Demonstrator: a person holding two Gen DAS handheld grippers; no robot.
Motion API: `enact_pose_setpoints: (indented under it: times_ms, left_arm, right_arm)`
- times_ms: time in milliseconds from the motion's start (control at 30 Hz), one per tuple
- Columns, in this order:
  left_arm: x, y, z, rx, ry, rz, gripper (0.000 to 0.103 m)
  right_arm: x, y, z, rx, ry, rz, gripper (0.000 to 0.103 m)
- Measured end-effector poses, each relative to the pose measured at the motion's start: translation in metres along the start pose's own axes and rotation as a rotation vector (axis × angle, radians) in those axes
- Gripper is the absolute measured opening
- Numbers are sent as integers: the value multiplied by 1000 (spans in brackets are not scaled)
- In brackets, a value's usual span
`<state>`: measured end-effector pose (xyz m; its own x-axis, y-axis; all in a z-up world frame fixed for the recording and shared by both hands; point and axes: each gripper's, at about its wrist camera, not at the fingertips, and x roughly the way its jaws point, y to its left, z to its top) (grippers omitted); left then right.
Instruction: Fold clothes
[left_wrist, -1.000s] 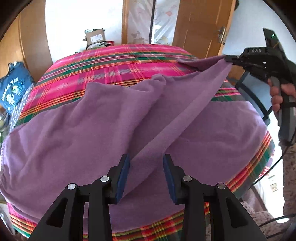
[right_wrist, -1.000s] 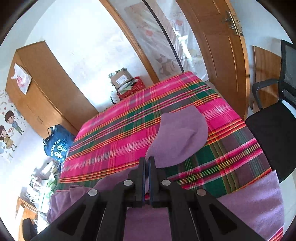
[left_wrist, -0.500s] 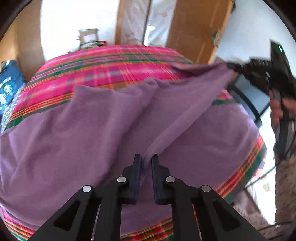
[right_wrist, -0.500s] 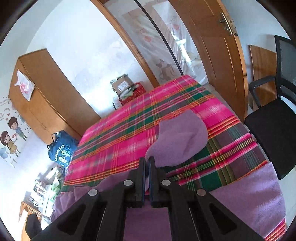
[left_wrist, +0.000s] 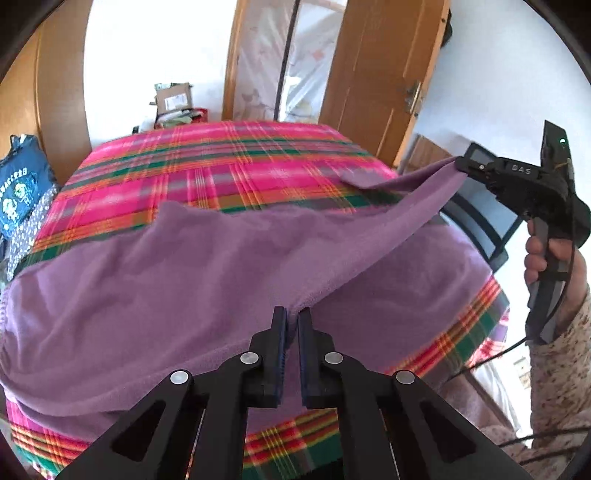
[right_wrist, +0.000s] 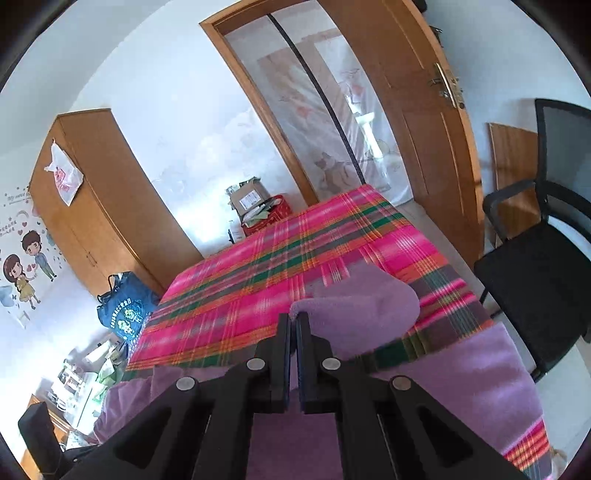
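A pink plaid cover (right_wrist: 280, 258) lies over the bed. Beyond its far end a cardboard box (right_wrist: 249, 195) sits on a red crate (right_wrist: 269, 219) against the white wall. A wooden wardrobe (right_wrist: 99, 206) stands to the left with a plastic bag (right_wrist: 62, 173) hanging on it; a blue bag (right_wrist: 125, 304) rests at its foot. Cartoon stickers (right_wrist: 24, 266) mark the wall. A wooden door (right_wrist: 417, 122) stands open, and a black chair (right_wrist: 535, 266) is beside the bed.

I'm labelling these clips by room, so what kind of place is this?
Most likely a bedroom at home: a bed under a plaid blanket, a wooden wardrobe against the wall, and a cartoon couple sticker beside it. A purple garment lies on the bed.
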<state>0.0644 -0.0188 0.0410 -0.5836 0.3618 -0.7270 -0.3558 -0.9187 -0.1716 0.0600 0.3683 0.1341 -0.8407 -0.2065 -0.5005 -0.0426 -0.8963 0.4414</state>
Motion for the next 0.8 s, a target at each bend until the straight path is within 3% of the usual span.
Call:
enact_pose_setpoints:
  times_ms: [200, 800]
  left_arm:
    - [11, -8, -16, 21, 56, -6, 6]
    - [16, -12, -33, 10, 85, -5, 6]
  right_arm:
    - [-12, -23, -25, 34, 44, -33, 3]
    - [-21, -53, -67, 80, 119, -84, 3]
